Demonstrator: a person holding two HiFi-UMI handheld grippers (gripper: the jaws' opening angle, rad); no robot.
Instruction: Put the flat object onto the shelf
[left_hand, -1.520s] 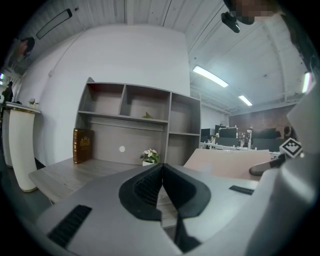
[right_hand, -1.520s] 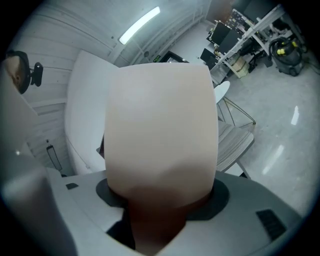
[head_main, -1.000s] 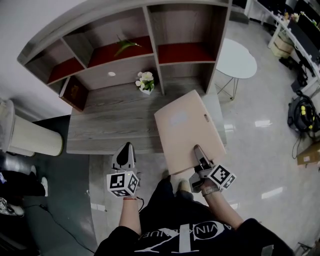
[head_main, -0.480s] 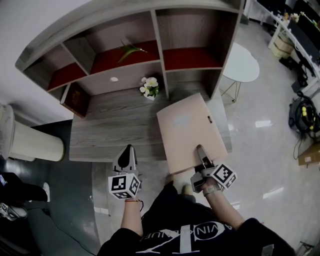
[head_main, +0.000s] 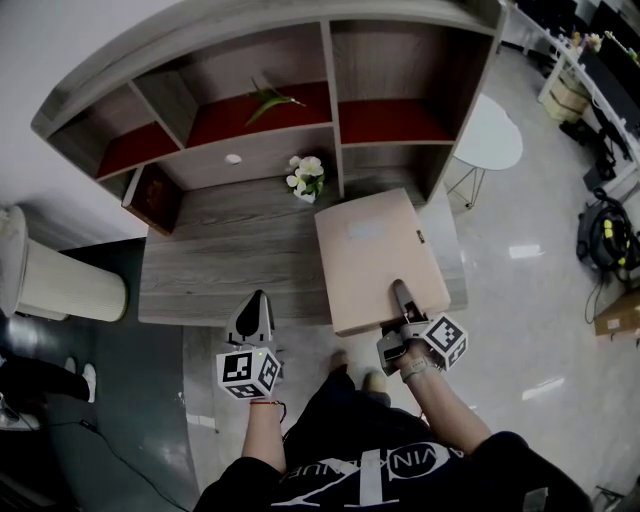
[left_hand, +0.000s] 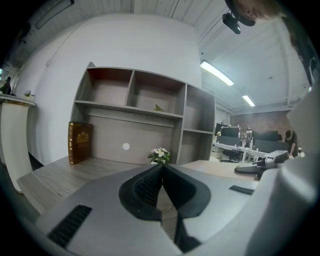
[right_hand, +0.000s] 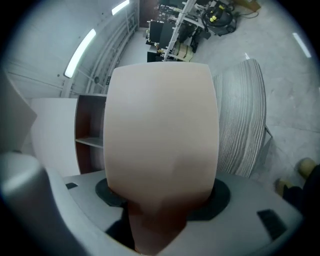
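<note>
A flat, pale pink board (head_main: 375, 255) is held level above the right end of the grey desk (head_main: 220, 250), pointing toward the shelf unit (head_main: 330, 110). My right gripper (head_main: 402, 300) is shut on the middle of its near edge. In the right gripper view the flat board (right_hand: 162, 125) fills the space between the jaws and hides the fingertips. My left gripper (head_main: 255, 305) hovers at the desk's front edge, shut and empty; its pads meet in the left gripper view (left_hand: 161, 167).
On the desk stand a small white flower pot (head_main: 307, 175) by the shelf divider and a brown book (head_main: 155, 195) at the left. A green leaf (head_main: 268, 100) lies in a red-floored shelf bay. A white round table (head_main: 490, 135) stands to the right, and a white cylinder (head_main: 55, 280) to the left.
The right gripper and the flat board have shifted slightly forward toward the shelf and turned a little straighter. The left gripper has stayed where it was.
</note>
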